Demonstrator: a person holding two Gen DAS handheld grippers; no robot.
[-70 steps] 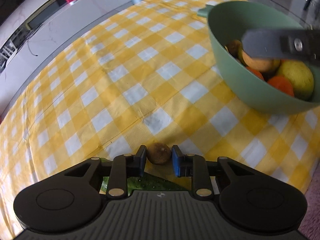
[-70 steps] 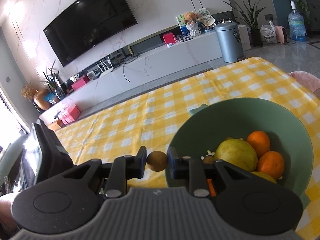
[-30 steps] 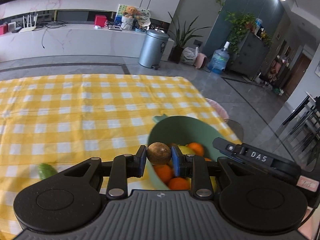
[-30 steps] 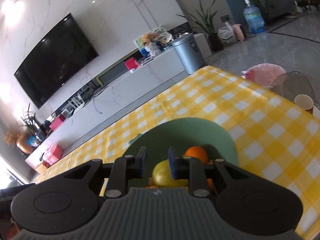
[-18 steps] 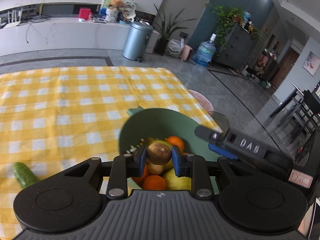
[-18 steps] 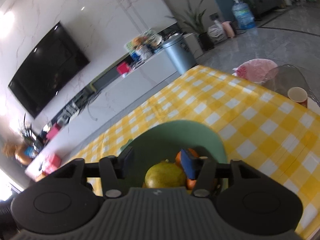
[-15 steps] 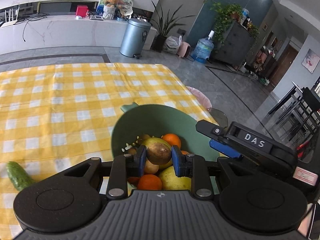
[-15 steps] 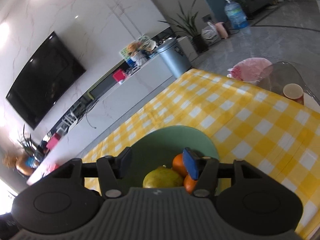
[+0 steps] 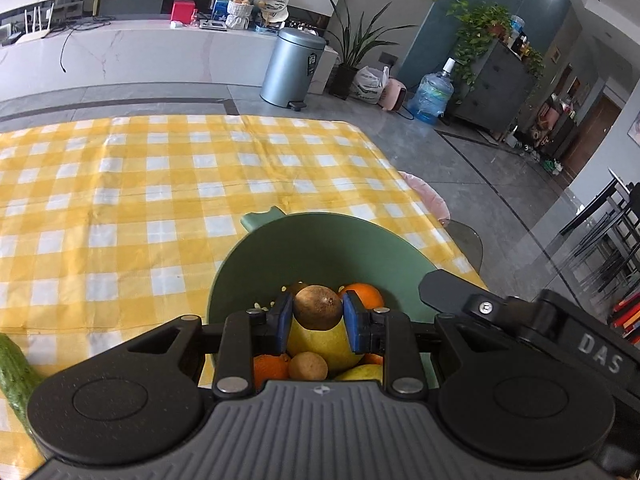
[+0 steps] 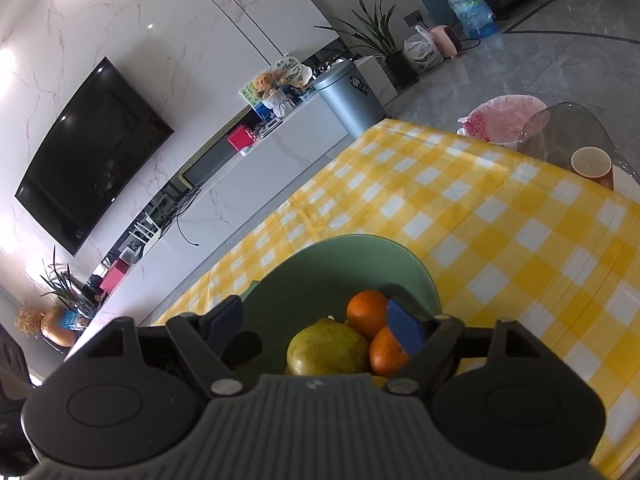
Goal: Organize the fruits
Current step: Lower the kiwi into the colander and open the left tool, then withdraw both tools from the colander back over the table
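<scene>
Your left hand-held gripper [image 9: 317, 322] is clamped tight on a brown kiwi [image 9: 318, 307], blue pads [image 9: 285, 322] pressing it from both sides, and it hangs right over the green bowl [image 9: 320, 246]. That bowl sits on the yellow checked tabletop [image 9: 160, 184] near its right edge, close to the near right corner as the left wrist view shows it.

Down inside the bowl you have a big yellow-green pear [image 9: 322, 344] directly under the kiwi, an orange [image 9: 362, 294] behind it toward the far wall, another orange [image 9: 270, 364] at the near side, and a second small kiwi [image 9: 308, 366] lying beside it.

Your right hand-held gripper [image 10: 316, 326] has just been opening and now stands wide, nothing between its fingers, poised over the same bowl [image 10: 340, 256]. Through that gap you look down on the pear [image 10: 328, 348] and two oranges [image 10: 366, 312] stacked against the bowl's right side.

Its black body shows at the right of the left wrist view, just beside your left one.

A green cucumber [image 9: 14, 372] lies on the cloth toward the near left edge, well apart from the bowl. A red paper cup [image 10: 592, 166] stands at the far right corner.
</scene>
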